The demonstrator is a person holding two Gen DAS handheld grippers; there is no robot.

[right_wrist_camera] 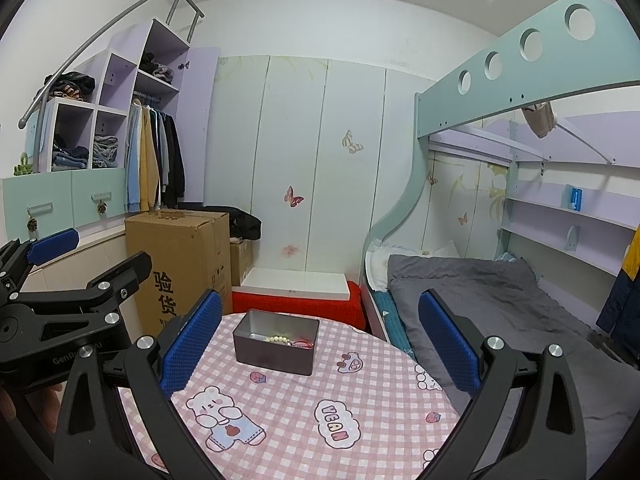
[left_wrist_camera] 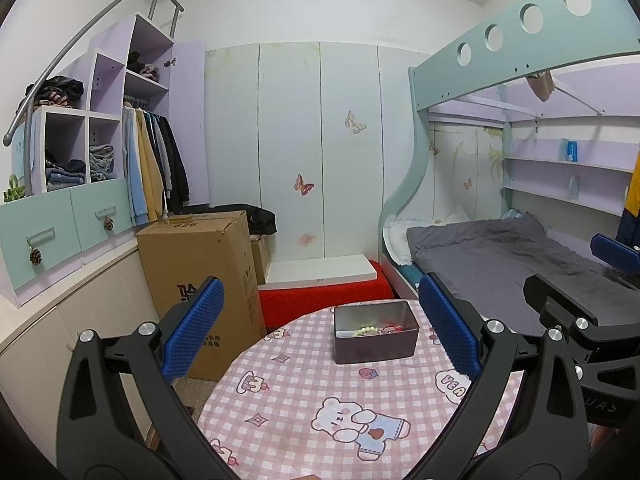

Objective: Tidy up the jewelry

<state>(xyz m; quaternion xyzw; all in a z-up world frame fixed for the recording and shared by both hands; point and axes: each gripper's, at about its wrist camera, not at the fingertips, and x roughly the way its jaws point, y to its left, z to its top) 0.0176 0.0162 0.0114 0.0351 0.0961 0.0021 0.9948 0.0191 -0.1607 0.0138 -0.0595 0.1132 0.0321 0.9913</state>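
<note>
A: What is hard to read here?

B: Mostly the contents of the tin box [left_wrist_camera: 376,332]. A pale bead bracelet [left_wrist_camera: 365,330] lies on its floor, with something red [left_wrist_camera: 390,328] beside it, but the red piece is too small to name. The near wall of the box hides whatever else sits low inside.

A: And the edges?

B: The round counter [left_wrist_camera: 304,392] with its pink checked cloth is cut off at the bottom of both views, and each gripper's black frame covers part of it. In the right wrist view a blurred hand [right_wrist_camera: 44,404] shows at the lower left, behind the frame.

A: How do the grippers stand?

B: Both are spread wide with nothing between the blue pads. The left gripper [left_wrist_camera: 320,340] frames the box from the near side; the box sits ahead of it, slightly toward its right finger, well apart from both pads. The right gripper [right_wrist_camera: 320,340] also points toward the box [right_wrist_camera: 276,342], which lies nearer its left finger, not touching.

A: Do the grippers see each other?

B: Yes. The right one shows at the right edge of the left view, partly cut off.
</note>
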